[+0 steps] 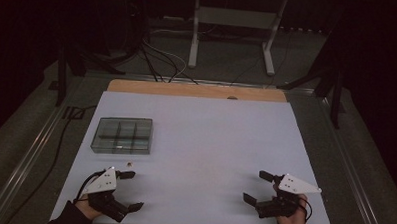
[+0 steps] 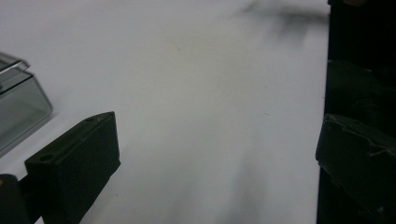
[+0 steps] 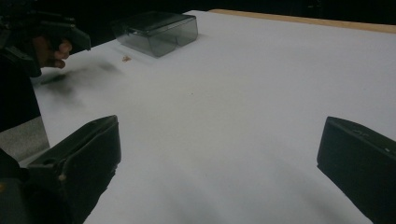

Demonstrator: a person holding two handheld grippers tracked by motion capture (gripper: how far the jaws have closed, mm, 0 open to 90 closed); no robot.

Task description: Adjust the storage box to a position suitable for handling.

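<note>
A clear grey plastic box (image 1: 121,135) with inner compartments and a shut lid sits on the left half of the white table top (image 1: 200,142). A tiny tan object (image 1: 129,164) lies just in front of the box. My left gripper (image 1: 130,190) rests near the front left corner, jaws wide apart and nothing between them. Its own view has the box's corner (image 2: 18,102) at the left edge. My right gripper (image 1: 258,186) rests near the front right corner, open and holding nothing. In the right gripper view the box (image 3: 156,31) and the tan object (image 3: 125,58) lie far off.
A wooden strip (image 1: 197,90) borders the table's far edge. Beyond it stand a white metal frame (image 1: 234,23) and cables (image 1: 158,58) on a dark floor. A black stand (image 1: 332,81) is at the right. The other hand and gripper (image 3: 44,39) appear at the top left of the right gripper view.
</note>
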